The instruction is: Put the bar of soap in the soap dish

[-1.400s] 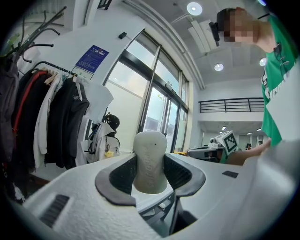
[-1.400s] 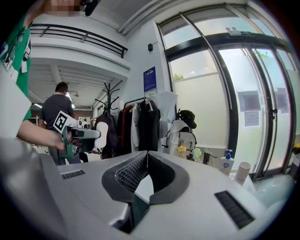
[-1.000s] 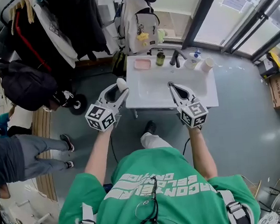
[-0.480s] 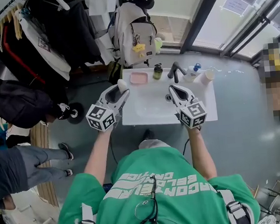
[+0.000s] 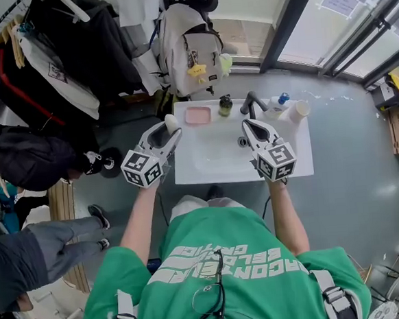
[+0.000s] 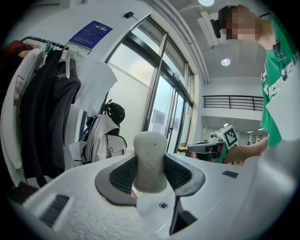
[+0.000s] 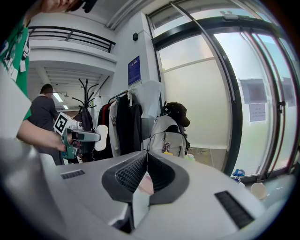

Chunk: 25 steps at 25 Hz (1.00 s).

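My left tool (image 5: 166,132) grips the off-white oval bar of soap (image 5: 172,122), long axis jutting past its tips, just left of the pink rectangular soap dish (image 5: 198,115) on the white washbasin (image 5: 242,175); my right tool (image 5: 249,126), farther away, is closed on nothing.

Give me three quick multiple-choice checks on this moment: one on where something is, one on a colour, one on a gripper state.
1. Where is the pale white bar of soap?
A. on the floor
B. between the left gripper's jaws
C. in the backpack

2. What colour is the rectangular soap dish at the back of the white sink?
A. pink
B. blue
C. black

3. How do the right gripper's jaws stand?
A. wide apart
B. half open
C. together, gripping nothing

Answers: 1 B, the left gripper view shows the bar clamped upright between the pads. 2 A, the head view shows a pink dish. 3 C, the right gripper view shows the jaws meeting.
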Available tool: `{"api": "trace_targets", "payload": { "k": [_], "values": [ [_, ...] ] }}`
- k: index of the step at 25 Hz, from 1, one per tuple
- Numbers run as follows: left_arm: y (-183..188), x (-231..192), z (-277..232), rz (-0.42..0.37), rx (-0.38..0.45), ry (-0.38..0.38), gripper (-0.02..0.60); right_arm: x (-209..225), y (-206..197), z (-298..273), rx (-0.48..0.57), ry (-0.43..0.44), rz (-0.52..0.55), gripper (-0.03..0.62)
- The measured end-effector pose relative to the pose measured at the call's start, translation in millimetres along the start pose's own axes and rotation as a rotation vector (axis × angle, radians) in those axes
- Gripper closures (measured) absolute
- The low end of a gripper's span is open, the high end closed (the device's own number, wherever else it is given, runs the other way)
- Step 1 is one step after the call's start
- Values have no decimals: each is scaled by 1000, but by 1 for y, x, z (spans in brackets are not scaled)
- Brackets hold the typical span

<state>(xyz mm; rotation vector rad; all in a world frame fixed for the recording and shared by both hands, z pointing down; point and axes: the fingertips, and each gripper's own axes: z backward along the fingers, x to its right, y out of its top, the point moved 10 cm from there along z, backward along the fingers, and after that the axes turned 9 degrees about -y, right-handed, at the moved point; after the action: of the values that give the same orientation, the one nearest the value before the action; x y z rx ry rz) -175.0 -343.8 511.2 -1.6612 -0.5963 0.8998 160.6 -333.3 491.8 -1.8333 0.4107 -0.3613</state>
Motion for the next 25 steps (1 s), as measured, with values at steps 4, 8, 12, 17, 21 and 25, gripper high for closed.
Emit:
{"api": "trace_targets", "payload": {
  "k": [4, 8, 12, 17, 21, 25],
  "values": [
    [0, -5, -7, -4, -16, 0, 400, 7, -2, -3, 2, -10, -16, 579],
    [-2, -10, -16, -7, -34, -14, 400, 13, -6, -5, -5, -25, -27, 579],
    [-2, -25, -29, -10, -56, -39, 400, 19, -9, -12, -17, -54, -39, 579],
    [1, -46, -49, -34, -94, -89, 400, 24, -9, -24, -34, -101, -59, 579],
    [-1, -66, -62, -35, -129, -133, 400, 22, -14, -35, -52, -132, -67, 579],
    [-8, -85, -76, -36, -180, -180, 400, 22, -17, -44, -68, -175, -77, 579]
  ]
}}
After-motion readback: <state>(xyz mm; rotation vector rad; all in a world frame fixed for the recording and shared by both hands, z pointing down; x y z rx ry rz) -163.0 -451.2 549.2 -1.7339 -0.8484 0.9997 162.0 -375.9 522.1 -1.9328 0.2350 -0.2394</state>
